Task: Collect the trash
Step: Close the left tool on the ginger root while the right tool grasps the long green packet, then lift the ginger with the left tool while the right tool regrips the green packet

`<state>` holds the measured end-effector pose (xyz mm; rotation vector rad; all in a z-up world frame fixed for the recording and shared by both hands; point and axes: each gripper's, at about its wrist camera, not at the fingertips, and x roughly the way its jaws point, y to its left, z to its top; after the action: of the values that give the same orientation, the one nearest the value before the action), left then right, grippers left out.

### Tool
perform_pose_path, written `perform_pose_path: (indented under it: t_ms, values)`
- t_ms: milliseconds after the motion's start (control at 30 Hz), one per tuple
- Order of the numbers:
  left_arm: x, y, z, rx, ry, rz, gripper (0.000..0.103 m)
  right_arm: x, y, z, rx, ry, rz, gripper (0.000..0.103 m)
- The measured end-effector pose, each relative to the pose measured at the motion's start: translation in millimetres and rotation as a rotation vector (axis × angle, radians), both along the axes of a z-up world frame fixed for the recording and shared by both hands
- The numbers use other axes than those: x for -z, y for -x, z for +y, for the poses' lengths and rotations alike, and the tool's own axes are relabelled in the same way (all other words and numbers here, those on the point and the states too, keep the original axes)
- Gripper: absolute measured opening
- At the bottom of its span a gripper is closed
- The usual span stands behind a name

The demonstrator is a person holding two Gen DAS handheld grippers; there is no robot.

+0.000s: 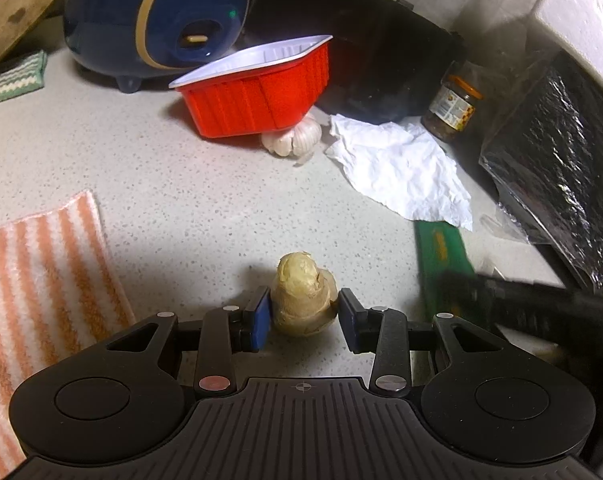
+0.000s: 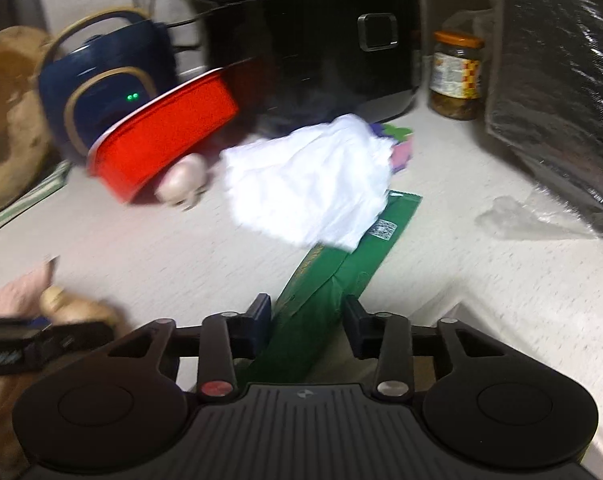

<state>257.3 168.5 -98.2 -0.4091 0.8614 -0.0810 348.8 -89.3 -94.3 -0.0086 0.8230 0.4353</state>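
The green wrapper [image 2: 325,300], a flat foil packet, lies on the pale countertop [image 2: 481,280] at the lower middle of the right wrist view. Its near end runs between the fingers of the right gripper [image 2: 306,320], and whether the pads pinch it or only flank it cannot be told, because this whole view is blurred. Its far end is buried under the crumpled white tissue [image 2: 309,184], which also covers part of some purple and pink scraps at the frame's centre right.

In the left wrist view the wrapper [image 1: 441,256] shows only as a smeared strip at lower right, crossed by a dark blur. There the left gripper [image 1: 303,316] has a knob of ginger [image 1: 303,300] between its blue pads [image 1: 261,320]; both pads sit against its sides, so it looks clamped on the ginger.

Above, a red tray [image 1: 261,92] tilts on a garlic bulb [image 1: 291,138], which it half hides. Behind stand a navy appliance [image 1: 157,20] and a black cooker [image 2: 313,48], both cut off by the top edge. A jar [image 1: 453,104] stands at upper right beside a shiny black bag [image 1: 561,160], and a striped cloth [image 1: 41,280] runs off the left edge.
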Motion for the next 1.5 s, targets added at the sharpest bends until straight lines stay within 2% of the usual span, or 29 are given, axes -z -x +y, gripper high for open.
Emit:
perform_pose_path:
  t_ms: [200, 333, 667, 867, 1033, 1267, 1433, 1500]
  values:
    - [3.9, 4.3, 5.0, -0.015, 0.092, -0.010, 0.041, -0.1, 38.1, 15.9, -0.130, 0.013, -0.011, 0.036]
    - [4.2, 5.9, 4.8, -0.016, 0.115, -0.008, 0.041, 0.5, 51.0, 19.3, -0.149, 0.053, -0.050, 0.036]
    - [-6.8, 19.0, -1.3, 0.015, -0.004, -0.034, 0.041, 0.4, 47.6, 14.0, -0.092, 0.046, -0.050, 0.036]
    - [-4.5, 14.8, 2.4, -0.019, -0.049, 0.003, 0.041, 2.1, 50.6, 11.8, -0.077, 0.032, -0.051, 0.037]
    - [-4.5, 13.8, 2.6, -0.025, -0.054, 0.003, 0.041, 4.8, 51.8, 12.1, -0.078, 0.034, -0.047, 0.039]
    - [-6.7, 11.8, -4.8, -0.025, -0.106, -0.013, 0.041, 4.2, 55.0, 13.8, -0.096, 0.052, -0.056, 0.042]
    - [-12.1, 12.6, -2.8, -0.025, -0.105, -0.057, 0.039, -3.5, 56.2, 11.2, -0.106, 0.035, -0.072, 0.050]
    - [-12.8, 13.2, -1.3, -0.026, -0.102, -0.071, 0.035, -10.0, 56.4, 8.0, -0.111, 0.021, -0.095, 0.058]
